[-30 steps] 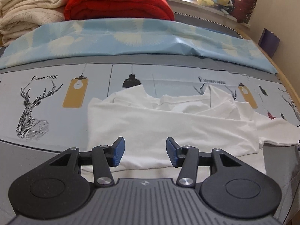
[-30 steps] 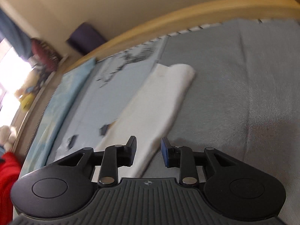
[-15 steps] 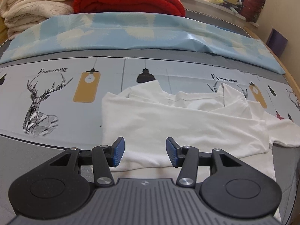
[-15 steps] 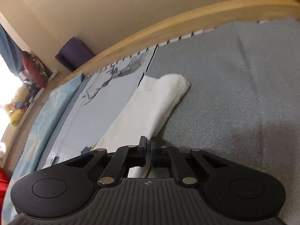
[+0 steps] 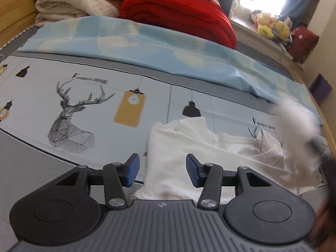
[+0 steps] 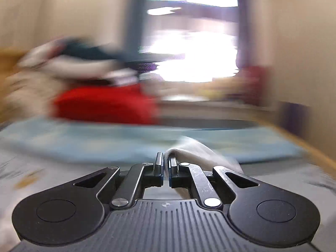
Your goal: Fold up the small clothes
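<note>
A small white shirt (image 5: pixel 201 147) lies crumpled on the printed bedsheet (image 5: pixel 84 96). My left gripper (image 5: pixel 162 169) hovers open over the shirt's near left edge, its blue pads clear of the cloth. At the right edge of the left wrist view a blurred white sleeve (image 5: pixel 294 117) rises off the bed. In the right wrist view my right gripper (image 6: pixel 166 166) is shut on a fold of that white cloth (image 6: pixel 197 149), which drapes over its right finger. That view is heavily smeared.
A light blue quilt (image 5: pixel 147 46) runs across the bed behind the shirt. A red blanket (image 5: pixel 178 10) and cream blankets (image 5: pixel 73 0) are stacked beyond it. Plush toys (image 5: pixel 271 25) sit on the sill, and a wooden bed rail (image 5: pixel 325 121) borders the right side.
My right gripper closed on the white sleeve, then swung up and across with it, rolling level. The left gripper shifted so the shirt now sits further right in its view.
</note>
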The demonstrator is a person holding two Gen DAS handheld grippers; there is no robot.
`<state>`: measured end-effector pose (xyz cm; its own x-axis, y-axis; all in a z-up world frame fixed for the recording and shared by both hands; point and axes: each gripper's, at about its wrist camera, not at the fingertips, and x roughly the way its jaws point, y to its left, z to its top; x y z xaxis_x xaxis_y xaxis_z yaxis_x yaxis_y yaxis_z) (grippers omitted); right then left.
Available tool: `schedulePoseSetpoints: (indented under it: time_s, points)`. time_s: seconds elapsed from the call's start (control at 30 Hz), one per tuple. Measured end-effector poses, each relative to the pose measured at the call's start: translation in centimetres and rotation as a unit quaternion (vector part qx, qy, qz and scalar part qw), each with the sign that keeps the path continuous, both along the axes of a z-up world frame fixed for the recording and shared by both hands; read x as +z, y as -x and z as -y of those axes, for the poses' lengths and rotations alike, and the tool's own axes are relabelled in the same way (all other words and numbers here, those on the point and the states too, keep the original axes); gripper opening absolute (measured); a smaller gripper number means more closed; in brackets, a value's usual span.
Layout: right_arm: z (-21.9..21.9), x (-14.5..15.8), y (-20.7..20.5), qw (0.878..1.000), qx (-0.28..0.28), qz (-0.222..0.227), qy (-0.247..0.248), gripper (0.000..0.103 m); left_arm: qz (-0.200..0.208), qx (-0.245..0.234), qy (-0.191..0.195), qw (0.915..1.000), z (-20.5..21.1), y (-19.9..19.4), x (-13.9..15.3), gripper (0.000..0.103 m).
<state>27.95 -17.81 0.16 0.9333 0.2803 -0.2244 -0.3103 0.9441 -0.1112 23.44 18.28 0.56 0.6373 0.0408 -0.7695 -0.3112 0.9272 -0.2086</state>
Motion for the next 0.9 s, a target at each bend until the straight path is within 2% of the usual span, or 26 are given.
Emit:
schedulePoseSetpoints:
  time_s: [0.07, 0.1, 0.13, 0.2, 0.23, 0.27, 0.3, 0.4, 0.43, 0.47, 0.5, 0.53, 0.57, 0.6, 0.63, 0.73, 0.77, 0.83, 0.9]
  points:
    - [-4.8, -2.3, 2.0, 0.998, 0.055, -0.038, 0.02, 0.007, -0.003, 0.008, 0.008, 0.9999, -1.0, 0.2, 0.1, 0.054]
    - [-7.0, -4.0, 2.8, 0.991, 0.091, -0.084, 0.042, 0.008, -0.001, 0.012, 0.016, 0.9998, -1.5, 0.3, 0.3, 0.054]
    - [-8.4, -5.3, 3.3, 0.984, 0.111, -0.126, 0.056, 0.008, 0.0, 0.014, 0.02, 0.9997, -1.8, 0.3, 0.3, 0.054]
    - [-10.4, -7.6, 3.8, 0.96, 0.136, -0.228, 0.092, 0.008, 0.001, 0.019, 0.031, 0.9993, -2.3, 0.4, 0.5, 0.054]
    - [-11.0, -7.9, 4.0, 0.95, 0.134, -0.257, 0.117, 0.008, 0.002, 0.02, 0.038, 0.9991, -2.5, 0.4, 0.5, 0.054]
    - [-11.2, -7.4, 4.1, 0.946, 0.124, -0.267, 0.132, 0.009, 0.003, 0.021, 0.045, 0.9988, -2.7, 0.4, 0.4, 0.054]
    - [-11.1, -6.4, 4.3, 0.948, 0.113, -0.267, 0.133, 0.015, 0.004, 0.023, 0.053, 0.9983, -2.9, 0.3, 0.4, 0.054]
    - [-9.9, -2.1, 4.2, 0.96, 0.083, -0.254, 0.086, 0.035, 0.001, 0.027, 0.058, 0.9979, -2.8, 0.0, -0.2, 0.053]
    - [-9.0, -1.0, 4.1, 0.965, 0.061, -0.246, 0.062, 0.043, 0.0, 0.027, 0.059, 0.9979, -2.7, -0.1, -0.4, 0.048]
    - [-7.7, -0.1, 3.7, 0.969, 0.031, -0.244, 0.025, 0.046, 0.0, 0.025, 0.061, 0.9978, -2.5, -0.2, -0.7, 0.043]
    - [-6.3, 0.0, 3.5, 0.969, 0.009, -0.246, -0.009, 0.046, 0.0, 0.021, 0.064, 0.9977, -2.2, -0.4, -1.0, 0.031]
    - [-4.9, -0.1, 3.4, 0.968, -0.013, -0.245, -0.049, 0.046, 0.002, 0.016, 0.065, 0.9977, -1.8, -0.5, -1.4, 0.023]
    - [-3.7, -0.8, 3.3, 0.966, -0.038, -0.244, -0.079, 0.046, 0.006, 0.011, 0.063, 0.9979, -1.4, -0.6, -1.8, 0.02]
    - [-2.7, -1.5, 2.8, 0.96, -0.073, -0.255, -0.091, 0.046, 0.005, 0.007, 0.061, 0.9981, -1.0, -0.9, -2.2, 0.015]
    - [-2.1, -2.4, 2.2, 0.951, -0.107, -0.277, -0.093, 0.046, 0.005, 0.005, 0.062, 0.998, -0.7, -1.2, -2.7, 0.014]
    - [0.1, -3.2, 0.4, 0.927, -0.126, -0.314, -0.163, 0.045, 0.021, -0.003, 0.072, 0.9971, 0.3, -2.1, -4.0, 0.014]
    - [0.6, -3.1, 0.1, 0.923, -0.131, -0.317, -0.173, 0.045, 0.024, -0.003, 0.077, 0.9968, 0.5, -2.4, -4.5, 0.014]
    - [1.7, -2.8, -0.5, 0.923, -0.14, -0.309, -0.179, 0.045, 0.033, -0.007, 0.089, 0.9955, 1.1, -3.1, -5.6, 0.014]
    - [2.7, -3.1, -1.3, 0.92, -0.154, -0.31, -0.181, 0.045, 0.026, -0.005, 0.102, 0.9944, 1.7, -4.0, -6.8, 0.014]
